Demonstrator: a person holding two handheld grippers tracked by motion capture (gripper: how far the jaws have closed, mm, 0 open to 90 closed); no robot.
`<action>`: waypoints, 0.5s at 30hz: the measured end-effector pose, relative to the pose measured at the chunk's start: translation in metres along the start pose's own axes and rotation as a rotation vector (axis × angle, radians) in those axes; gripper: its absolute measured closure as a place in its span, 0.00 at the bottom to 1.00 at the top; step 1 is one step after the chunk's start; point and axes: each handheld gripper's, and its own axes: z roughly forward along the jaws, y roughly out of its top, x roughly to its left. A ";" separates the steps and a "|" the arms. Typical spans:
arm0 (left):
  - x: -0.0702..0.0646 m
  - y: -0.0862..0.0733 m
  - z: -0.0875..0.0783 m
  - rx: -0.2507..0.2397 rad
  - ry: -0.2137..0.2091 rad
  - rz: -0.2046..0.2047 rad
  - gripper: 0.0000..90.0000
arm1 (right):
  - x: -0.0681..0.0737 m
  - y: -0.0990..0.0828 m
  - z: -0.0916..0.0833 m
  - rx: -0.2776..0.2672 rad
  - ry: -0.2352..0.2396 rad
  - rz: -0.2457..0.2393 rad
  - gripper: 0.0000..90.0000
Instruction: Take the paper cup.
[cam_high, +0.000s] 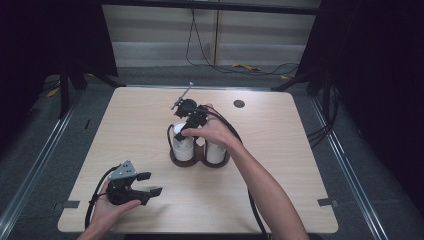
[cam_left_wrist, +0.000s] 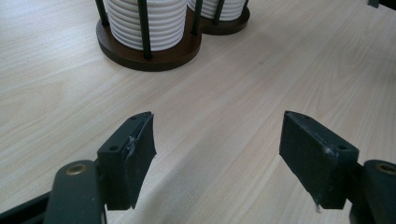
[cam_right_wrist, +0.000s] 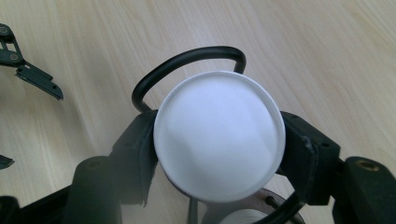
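Observation:
A dark wooden two-well holder (cam_high: 200, 161) with black wire posts stands mid-table and carries two stacks of white ribbed cups (cam_high: 183, 145), (cam_high: 215, 151). My right gripper (cam_high: 184, 131) points down onto the left stack. In the right gripper view its pads press on both sides of the top cup's round white end (cam_right_wrist: 219, 135), under the holder's wire loop (cam_right_wrist: 187, 58). My left gripper (cam_high: 151, 183) rests near the front left of the table, open, with bare wood between its pads (cam_left_wrist: 217, 140). It faces the holder's base (cam_left_wrist: 154, 58) and the nearer stack (cam_left_wrist: 144, 23).
The light wooden table (cam_high: 280, 190) has a round cable port (cam_high: 239, 103) at the back right. Black cables trail from both grippers across the top. Dark frame legs and floor cables lie beyond the far edge.

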 end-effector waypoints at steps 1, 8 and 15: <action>0.000 0.000 0.000 -0.001 0.000 -0.001 0.30 | 0.000 0.000 -0.001 -0.011 0.000 -0.002 0.39; 0.000 0.000 0.000 0.002 0.000 0.002 0.30 | 0.003 0.001 -0.006 -0.027 -0.011 -0.015 0.39; 0.000 0.000 0.000 0.006 0.003 0.002 0.30 | 0.002 -0.001 -0.014 -0.052 -0.008 -0.010 0.40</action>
